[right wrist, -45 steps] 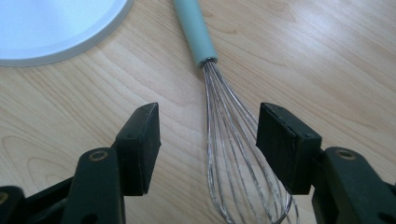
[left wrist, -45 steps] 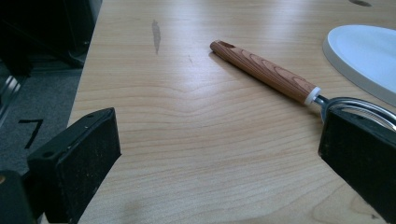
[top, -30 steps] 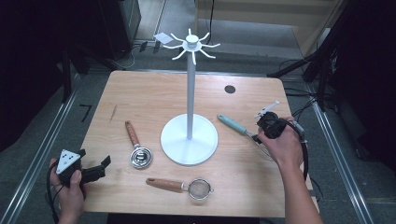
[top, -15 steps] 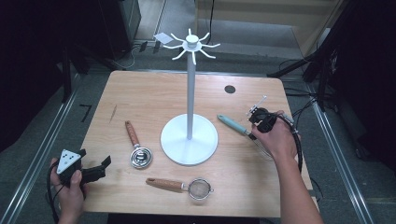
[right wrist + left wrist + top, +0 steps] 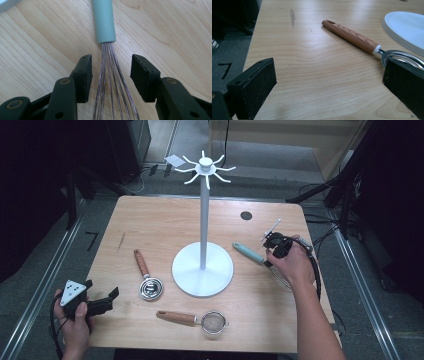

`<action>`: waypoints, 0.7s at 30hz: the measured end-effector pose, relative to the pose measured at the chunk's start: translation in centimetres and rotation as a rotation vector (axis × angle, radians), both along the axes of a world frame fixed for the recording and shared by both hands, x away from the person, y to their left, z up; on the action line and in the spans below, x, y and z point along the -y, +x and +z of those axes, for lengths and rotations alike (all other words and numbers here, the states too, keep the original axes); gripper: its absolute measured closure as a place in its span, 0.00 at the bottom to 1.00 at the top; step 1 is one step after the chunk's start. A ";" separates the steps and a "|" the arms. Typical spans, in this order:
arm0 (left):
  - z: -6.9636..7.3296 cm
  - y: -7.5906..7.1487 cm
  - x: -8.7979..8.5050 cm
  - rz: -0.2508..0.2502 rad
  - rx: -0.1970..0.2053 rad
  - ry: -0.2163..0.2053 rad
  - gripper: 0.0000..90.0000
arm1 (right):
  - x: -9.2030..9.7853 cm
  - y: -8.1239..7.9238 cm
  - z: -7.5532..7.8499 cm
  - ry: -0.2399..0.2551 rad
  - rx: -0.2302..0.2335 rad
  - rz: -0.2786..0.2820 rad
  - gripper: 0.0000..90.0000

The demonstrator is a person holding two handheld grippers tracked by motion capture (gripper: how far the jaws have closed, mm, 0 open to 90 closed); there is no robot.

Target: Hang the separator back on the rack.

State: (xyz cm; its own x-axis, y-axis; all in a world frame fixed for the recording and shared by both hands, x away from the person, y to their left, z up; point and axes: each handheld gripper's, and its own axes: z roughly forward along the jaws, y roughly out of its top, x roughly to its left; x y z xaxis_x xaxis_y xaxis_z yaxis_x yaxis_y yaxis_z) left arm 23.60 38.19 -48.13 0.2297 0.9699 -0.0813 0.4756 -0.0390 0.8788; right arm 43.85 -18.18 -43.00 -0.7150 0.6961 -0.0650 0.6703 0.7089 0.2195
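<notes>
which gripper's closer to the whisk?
Right. The right gripper straddles the whisk wires, jaws just closing, not yet touching. The left gripper sits far across the table.

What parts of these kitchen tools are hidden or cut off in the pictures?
- Whisk: the wire end runs off the bottom edge of the right gripper view; in the high view the right hand covers it.
- Wooden-handled strainer: its bowl sits behind a jaw in the left gripper view.

The right gripper (image 5: 110, 75) points down at the table, and its jaws have just been closing. They are still apart, with thin wires between them. The left gripper (image 5: 102, 304) lies low in the left hand (image 5: 75, 322), jaws wide apart.
</notes>
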 end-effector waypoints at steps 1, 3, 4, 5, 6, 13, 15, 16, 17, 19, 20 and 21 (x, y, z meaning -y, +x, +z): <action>0.0 0.0 0.0 -0.001 0.000 -0.001 0.00 | -0.1 0.1 0.0 -0.006 -0.005 0.005 0.60; 0.0 0.0 0.0 0.000 0.000 -0.002 0.00 | -0.3 0.3 -0.2 -0.013 -0.011 0.008 0.60; 0.0 0.0 0.0 -0.002 -0.004 -0.004 0.00 | -0.6 0.5 -0.3 -0.014 -0.005 0.013 0.60; 0.0 0.0 0.0 -0.002 -0.004 -0.004 0.00 | -0.7 0.6 -0.3 -0.018 -0.002 0.019 0.60; 0.0 0.0 0.0 0.000 -0.006 -0.006 0.00 | -1.0 0.7 -0.3 -0.020 -0.001 0.023 0.60; 0.0 0.0 0.0 -0.001 -0.002 -0.013 0.00 | -1.9 1.6 -0.8 -0.041 -0.007 0.055 0.61; 0.0 0.0 0.0 0.001 -0.002 -0.013 0.00 | -2.5 2.0 -1.2 -0.046 -0.019 0.073 0.62; 0.0 0.0 0.0 -0.003 -0.002 -0.012 0.00 | -2.7 2.1 -1.3 -0.054 -0.020 0.082 0.62; 0.0 0.0 0.0 -0.003 -0.002 -0.012 0.00 | -3.0 2.2 -1.5 -0.060 -0.021 0.086 0.63; 0.0 0.0 -0.1 0.000 -0.002 -0.015 0.00 | -3.2 2.3 -1.5 -0.067 -0.028 0.089 0.63; 0.0 0.0 -0.1 -0.002 -0.004 -0.014 0.00 | -3.4 2.5 -1.7 -0.086 -0.023 0.090 0.66; 0.0 0.0 -0.1 -0.002 -0.004 -0.014 0.00 | -3.5 2.6 -1.7 -0.086 -0.026 0.092 0.66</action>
State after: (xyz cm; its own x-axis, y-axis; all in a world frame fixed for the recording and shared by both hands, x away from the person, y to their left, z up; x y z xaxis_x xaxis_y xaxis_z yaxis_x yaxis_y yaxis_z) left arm 23.61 38.26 -48.16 0.2313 0.9682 -0.0958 0.4788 -0.0276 0.8775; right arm 46.46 -14.72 -44.73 -0.7778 0.6201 -0.1021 0.6061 0.7831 0.1390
